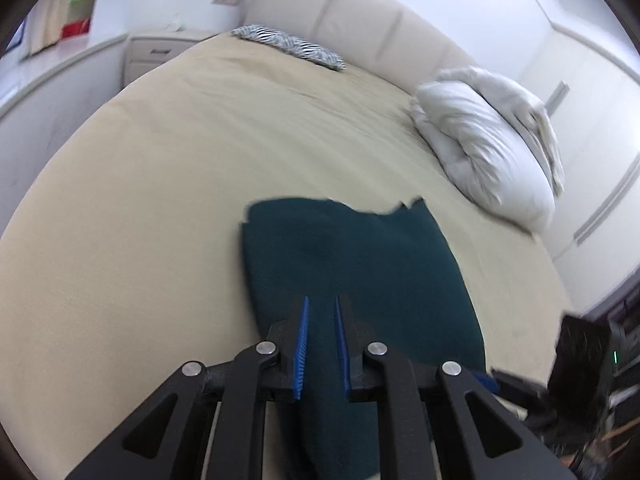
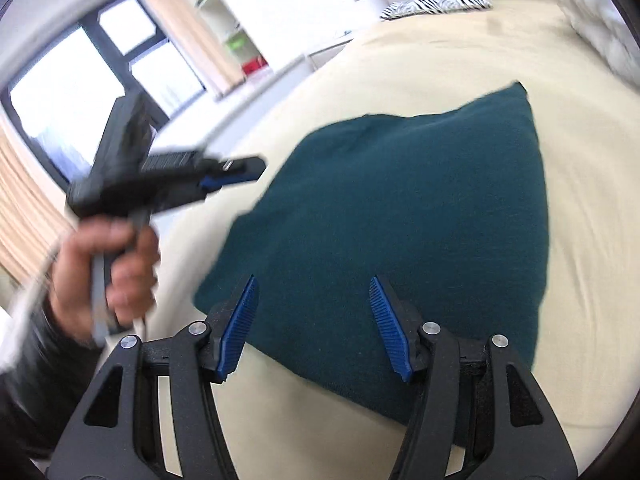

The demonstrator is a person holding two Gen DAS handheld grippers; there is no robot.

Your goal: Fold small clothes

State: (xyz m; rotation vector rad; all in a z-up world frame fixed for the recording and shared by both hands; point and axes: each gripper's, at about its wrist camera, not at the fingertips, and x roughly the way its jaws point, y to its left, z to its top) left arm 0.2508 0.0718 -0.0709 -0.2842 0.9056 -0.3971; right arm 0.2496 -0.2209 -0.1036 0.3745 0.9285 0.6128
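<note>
The left gripper [image 1: 321, 304] is nearly closed and empty; the right gripper [image 2: 313, 284] gapes over the green garment [image 2: 400, 220] on the bed [image 2: 440, 60]. A shallow pinch could drag its folded layers askew.

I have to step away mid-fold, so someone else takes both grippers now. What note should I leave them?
Left gripper: shut, holding nothing, lifted off to the garment's left side.
Right gripper: open, empty, over the garment's near edge.
Dark green garment: flat on the beige bedsheet, apparently already folded into a compact shape; how many folds cannot be told.
White duvet and striped pillow lie near the headboard, apart from it.
Left: check the fold, finish or tidy it.
</note>
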